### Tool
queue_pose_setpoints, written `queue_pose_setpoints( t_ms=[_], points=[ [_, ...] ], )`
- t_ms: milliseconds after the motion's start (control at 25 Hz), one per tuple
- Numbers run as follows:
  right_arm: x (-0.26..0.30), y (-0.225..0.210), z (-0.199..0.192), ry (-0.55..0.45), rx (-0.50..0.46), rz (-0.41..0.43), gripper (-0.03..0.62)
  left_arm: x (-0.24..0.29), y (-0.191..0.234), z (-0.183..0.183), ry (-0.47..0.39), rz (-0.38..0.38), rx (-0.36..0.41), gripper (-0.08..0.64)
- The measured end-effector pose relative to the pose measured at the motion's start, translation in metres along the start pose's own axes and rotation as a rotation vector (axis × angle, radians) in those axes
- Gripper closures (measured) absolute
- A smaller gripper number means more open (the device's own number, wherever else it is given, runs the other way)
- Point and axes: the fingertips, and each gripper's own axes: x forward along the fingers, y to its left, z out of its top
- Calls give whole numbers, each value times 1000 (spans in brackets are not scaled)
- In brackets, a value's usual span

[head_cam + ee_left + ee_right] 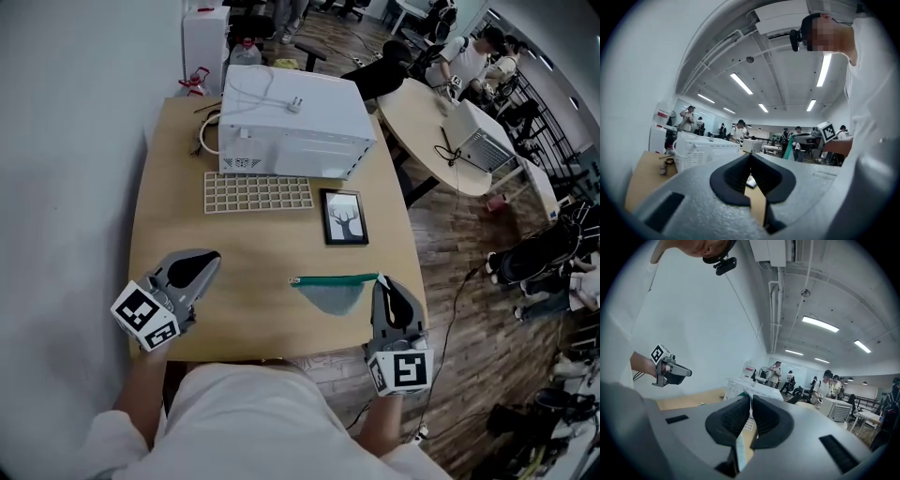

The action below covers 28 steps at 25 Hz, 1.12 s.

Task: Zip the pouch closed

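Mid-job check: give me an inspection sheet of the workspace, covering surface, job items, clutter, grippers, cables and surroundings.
Surface: wooden table, beside a white wall.
Job's things: teal pouch at the table's front edge, top edge straight; whether it is fully zipped cannot be told.
Clutter: white appliance, white grid tray and framed tree picture, all behind the pouch.
Grippers: left gripper jaws together, empty, apart from the pouch; right gripper jaws shut on the pouch's right end.
Cables: white cord with plug on the appliance.
Surroundings: people at a round table beyond.
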Motion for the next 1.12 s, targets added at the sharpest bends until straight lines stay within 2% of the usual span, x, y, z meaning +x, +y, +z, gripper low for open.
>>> queue_pose_setpoints(
  t_ms=[120, 320, 480, 640, 760, 1120],
  points=[
    [-1, -11, -2, -13, 51, -6, 571, -15, 10, 19, -46, 105, 50, 545],
    [0, -24, -2, -29, 100, -13, 569, -46, 15, 49, -104, 231, 134, 546],
    [0, -29, -2, -36, 108, -14, 569, -70, 18, 62, -131, 317, 163, 546],
    [-3, -38, 2, -49, 121, -21, 569, -92, 25, 70, -152, 398, 160, 546],
    [-9, -48, 7, -64, 128, -39, 569, -101, 24, 77, -167, 433, 159, 546],
    [-28, -79, 20, -86, 83, -115, 569, -106, 18, 87, -177, 448, 182, 546]
  ],
)
